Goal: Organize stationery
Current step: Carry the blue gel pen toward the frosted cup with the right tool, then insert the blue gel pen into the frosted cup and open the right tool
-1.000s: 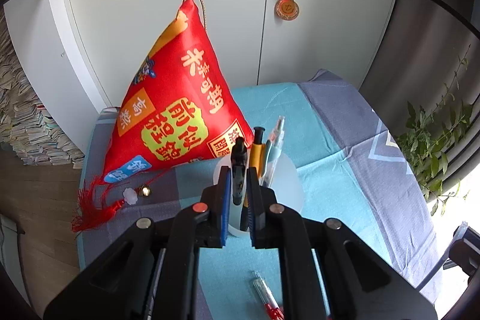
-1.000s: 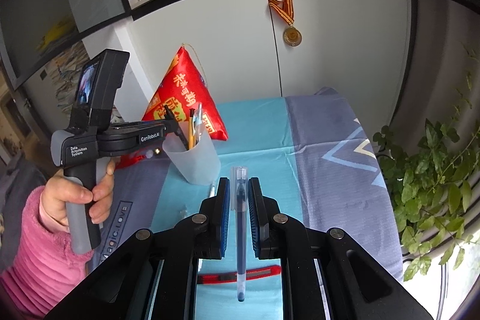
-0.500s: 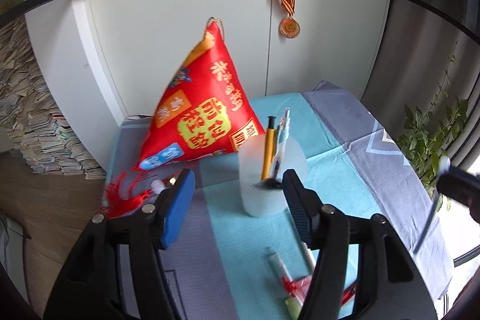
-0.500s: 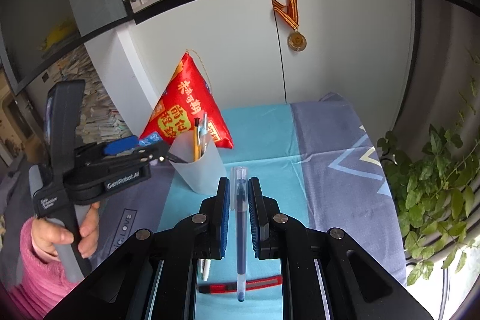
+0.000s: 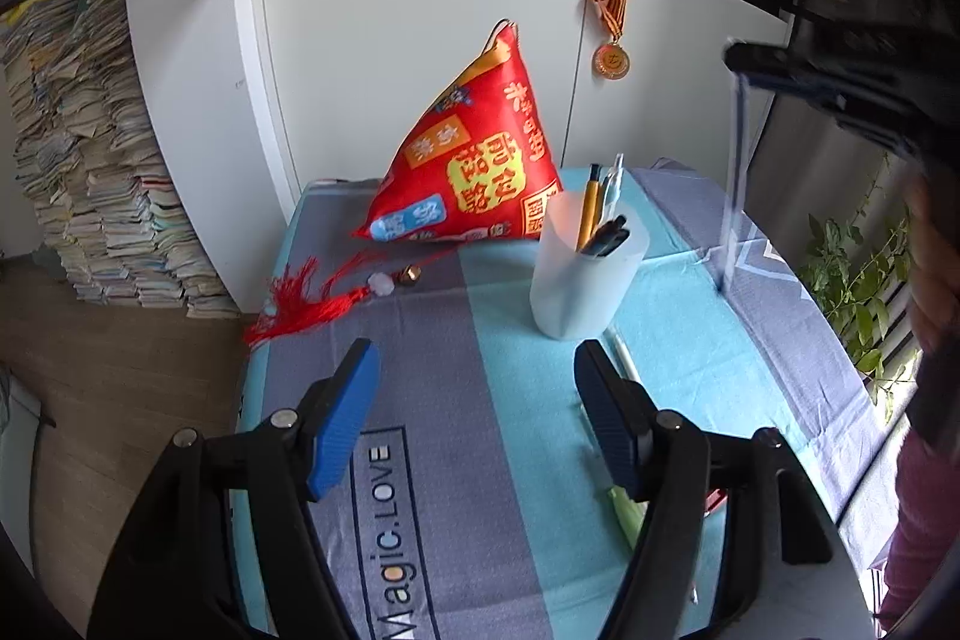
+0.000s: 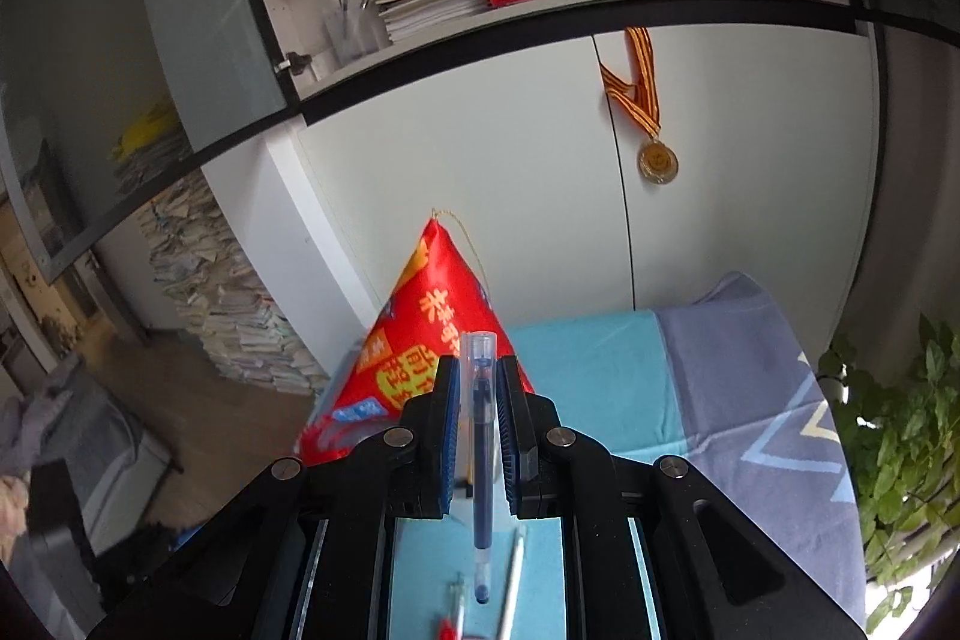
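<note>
A translucent white pen cup [image 5: 585,268] stands on the table and holds several pens [image 5: 603,214]. My left gripper [image 5: 477,415] is open and empty, low over the cloth in front of the cup. My right gripper [image 6: 477,400] is shut on a clear blue gel pen [image 6: 480,454] that hangs tip down. In the left wrist view that gripper is high at the right and the gel pen [image 5: 735,184] hangs to the right of the cup. A white pen [image 6: 511,586] and a red pen [image 6: 456,610] lie on the cloth below.
A red pyramid cushion [image 5: 474,172] with a red tassel [image 5: 300,295] sits behind the cup. White cabinet doors with a hanging medal [image 5: 612,58] stand behind the table. A green plant [image 6: 900,448] is at the right. Book stacks [image 5: 90,196] are on the floor left.
My left gripper let go of a black pen in the cup, opened wide and drew back. My right gripper rose and moved toward the cup with the gel pen.
</note>
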Available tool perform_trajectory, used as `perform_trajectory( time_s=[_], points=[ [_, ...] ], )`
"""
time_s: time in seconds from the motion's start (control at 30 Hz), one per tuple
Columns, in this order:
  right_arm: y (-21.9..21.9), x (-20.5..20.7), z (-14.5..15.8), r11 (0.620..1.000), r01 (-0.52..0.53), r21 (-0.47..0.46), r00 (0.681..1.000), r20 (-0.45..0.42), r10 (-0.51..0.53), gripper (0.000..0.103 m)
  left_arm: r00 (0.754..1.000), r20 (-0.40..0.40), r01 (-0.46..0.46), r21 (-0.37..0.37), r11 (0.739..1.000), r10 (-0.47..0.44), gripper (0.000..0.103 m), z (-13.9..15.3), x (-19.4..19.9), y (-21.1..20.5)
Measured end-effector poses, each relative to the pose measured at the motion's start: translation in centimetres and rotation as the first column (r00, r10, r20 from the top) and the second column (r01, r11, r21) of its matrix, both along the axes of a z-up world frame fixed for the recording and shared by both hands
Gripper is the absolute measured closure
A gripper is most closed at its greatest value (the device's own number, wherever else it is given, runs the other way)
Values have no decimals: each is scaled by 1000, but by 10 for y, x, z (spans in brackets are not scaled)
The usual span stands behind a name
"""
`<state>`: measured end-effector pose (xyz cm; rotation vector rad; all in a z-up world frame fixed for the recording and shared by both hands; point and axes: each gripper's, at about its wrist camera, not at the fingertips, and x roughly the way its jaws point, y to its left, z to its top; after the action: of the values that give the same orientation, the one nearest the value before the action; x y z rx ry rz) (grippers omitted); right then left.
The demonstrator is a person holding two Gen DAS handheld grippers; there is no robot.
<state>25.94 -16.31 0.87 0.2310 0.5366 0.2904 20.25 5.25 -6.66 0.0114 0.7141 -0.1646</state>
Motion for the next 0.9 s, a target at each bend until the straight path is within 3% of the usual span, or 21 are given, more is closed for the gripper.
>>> perform_trajectory(
  time_s=[0.23, 0.43, 0.9],
  points=[
    [13, 46, -7, 998, 55, 45, 998, 31, -56, 90, 999, -18, -40, -11, 999, 40, 36, -7, -8, 18],
    [26, 55, -24, 997, 80, 5, 995, 55, -80, 90, 997, -42, -68, -24, 997, 67, 36, -14, -3, 27],
    [21, 46, -65, 998, 65, -15, 996, -64, -66, 90, 996, -93, 2, -23, 1000, -4, 36, -29, 3, 8]
  ],
)
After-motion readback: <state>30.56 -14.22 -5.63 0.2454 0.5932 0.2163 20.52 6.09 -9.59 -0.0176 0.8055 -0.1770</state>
